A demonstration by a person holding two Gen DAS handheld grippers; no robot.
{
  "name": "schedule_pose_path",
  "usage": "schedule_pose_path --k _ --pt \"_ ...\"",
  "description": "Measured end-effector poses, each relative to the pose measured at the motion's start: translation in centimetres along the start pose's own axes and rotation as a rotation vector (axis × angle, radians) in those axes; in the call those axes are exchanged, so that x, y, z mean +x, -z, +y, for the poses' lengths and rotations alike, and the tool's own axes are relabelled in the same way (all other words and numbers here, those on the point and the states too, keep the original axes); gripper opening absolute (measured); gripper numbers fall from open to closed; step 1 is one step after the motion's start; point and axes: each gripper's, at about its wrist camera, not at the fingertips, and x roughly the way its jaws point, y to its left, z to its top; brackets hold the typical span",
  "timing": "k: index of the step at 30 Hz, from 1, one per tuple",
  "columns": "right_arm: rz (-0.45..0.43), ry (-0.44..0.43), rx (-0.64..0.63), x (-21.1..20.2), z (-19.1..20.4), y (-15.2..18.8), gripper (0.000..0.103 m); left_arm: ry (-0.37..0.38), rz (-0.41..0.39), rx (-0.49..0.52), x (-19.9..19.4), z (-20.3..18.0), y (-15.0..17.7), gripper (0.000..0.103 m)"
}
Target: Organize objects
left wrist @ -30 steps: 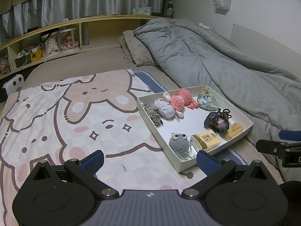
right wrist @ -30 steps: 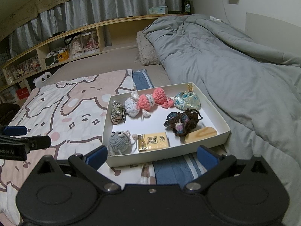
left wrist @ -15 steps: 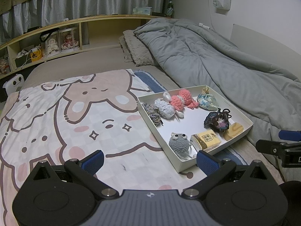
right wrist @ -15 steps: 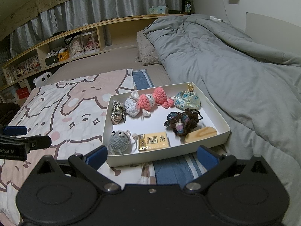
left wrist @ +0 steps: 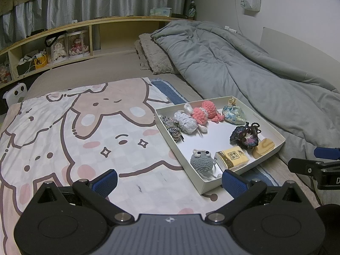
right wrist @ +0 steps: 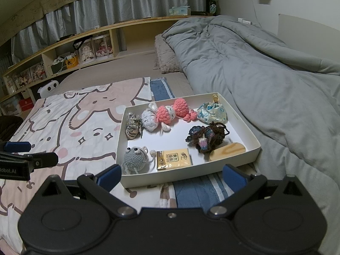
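With both my left gripper point(left wrist: 167, 179) and right gripper point(right wrist: 171, 175) spread empty short of the tray point(right wrist: 252, 137) on the bed, I'd bring the right one down squarely over the grey mouse point(right wrist: 134, 158) at the tray's near-left corner, clear of the wall.

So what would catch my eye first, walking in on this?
Probably the shallow white box on the bed, filled with small crocheted toys: a grey mouse at its near left corner, a pink doll along the far side. Left of the box lies a cartoon bunny blanket; a rumpled grey duvet lies to its right.
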Motion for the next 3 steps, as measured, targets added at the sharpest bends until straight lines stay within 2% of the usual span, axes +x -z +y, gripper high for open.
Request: schedule_pose_path --k 3 --pt "0.000 -0.001 0.000 0.00 0.00 0.00 0.103 -0.002 0.001 0.001 -0.06 -0.11 0.07 0.103"
